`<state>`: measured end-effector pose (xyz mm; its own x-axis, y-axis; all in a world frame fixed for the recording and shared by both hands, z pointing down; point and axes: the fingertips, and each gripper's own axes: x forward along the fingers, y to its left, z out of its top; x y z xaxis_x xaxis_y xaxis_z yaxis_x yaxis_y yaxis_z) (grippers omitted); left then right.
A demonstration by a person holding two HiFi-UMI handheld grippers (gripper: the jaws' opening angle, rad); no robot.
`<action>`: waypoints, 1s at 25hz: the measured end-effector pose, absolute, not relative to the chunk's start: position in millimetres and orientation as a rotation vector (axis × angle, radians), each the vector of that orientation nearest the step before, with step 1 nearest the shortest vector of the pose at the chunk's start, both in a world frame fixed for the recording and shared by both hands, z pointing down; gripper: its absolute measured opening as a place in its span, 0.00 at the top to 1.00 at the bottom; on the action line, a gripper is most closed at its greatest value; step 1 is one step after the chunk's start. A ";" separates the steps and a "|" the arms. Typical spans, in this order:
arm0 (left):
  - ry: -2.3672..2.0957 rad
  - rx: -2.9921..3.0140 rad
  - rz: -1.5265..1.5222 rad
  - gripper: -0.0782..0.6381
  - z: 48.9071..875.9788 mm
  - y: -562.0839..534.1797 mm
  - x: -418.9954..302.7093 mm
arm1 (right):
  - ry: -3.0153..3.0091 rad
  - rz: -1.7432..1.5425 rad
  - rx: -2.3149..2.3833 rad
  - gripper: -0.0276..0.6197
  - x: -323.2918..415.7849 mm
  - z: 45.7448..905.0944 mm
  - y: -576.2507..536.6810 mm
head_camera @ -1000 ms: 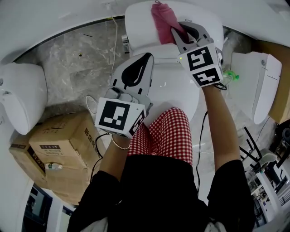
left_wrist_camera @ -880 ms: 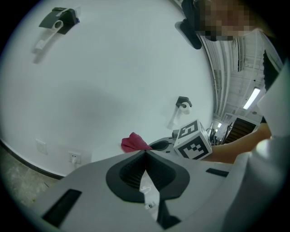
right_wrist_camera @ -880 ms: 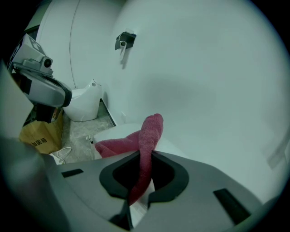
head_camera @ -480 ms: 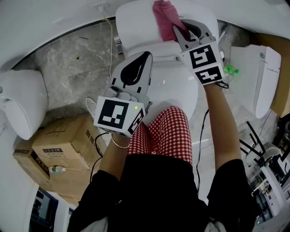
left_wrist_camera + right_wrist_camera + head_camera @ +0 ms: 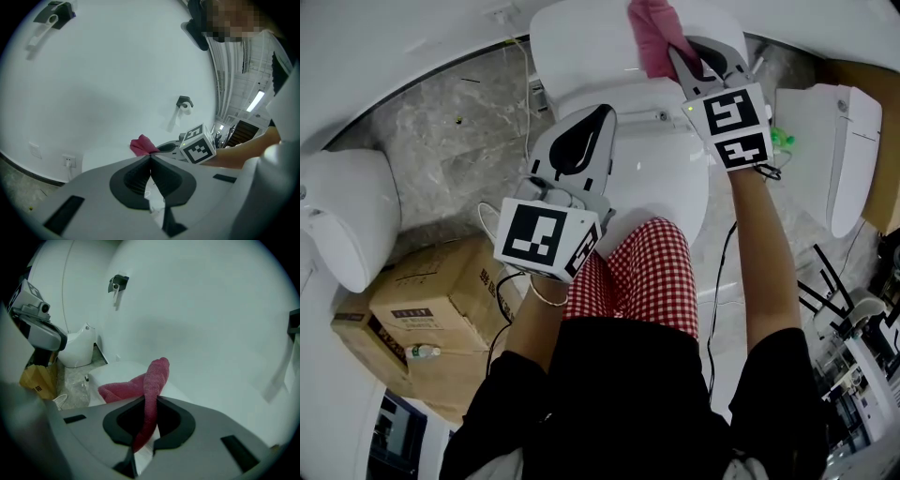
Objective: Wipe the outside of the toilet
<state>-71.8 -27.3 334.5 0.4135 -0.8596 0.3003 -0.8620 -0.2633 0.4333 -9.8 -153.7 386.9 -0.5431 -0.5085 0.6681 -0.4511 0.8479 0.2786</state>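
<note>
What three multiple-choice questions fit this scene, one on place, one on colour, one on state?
1. Where is the cloth? A on the floor; B on the toilet tank; C on the cardboard box.
2. What colour is the cloth? A pink; B blue; C yellow.
3. How do the left gripper jaws stand? A wide apart; B shut on the cloth; C together, empty.
Answers: B, the head view shows it draped atop the tank; A, it looks pink in every view; C, the left gripper view shows the tips meeting on nothing.

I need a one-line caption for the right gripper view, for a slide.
Right tongs grip a pink cloth on top of the white toilet.
</note>
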 end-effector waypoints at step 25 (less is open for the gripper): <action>-1.429 2.155 0.033 0.88 336.3 -23.2 -57.5 | -2.178 -0.039 0.852 0.87 50.1 392.8 -169.9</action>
<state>-57.5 -23.2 336.3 0.4348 -0.8451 0.3111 -0.8584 -0.2845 0.4270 50.1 -169.9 392.8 -0.4699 -0.5867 0.6595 -0.5628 0.7747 0.2881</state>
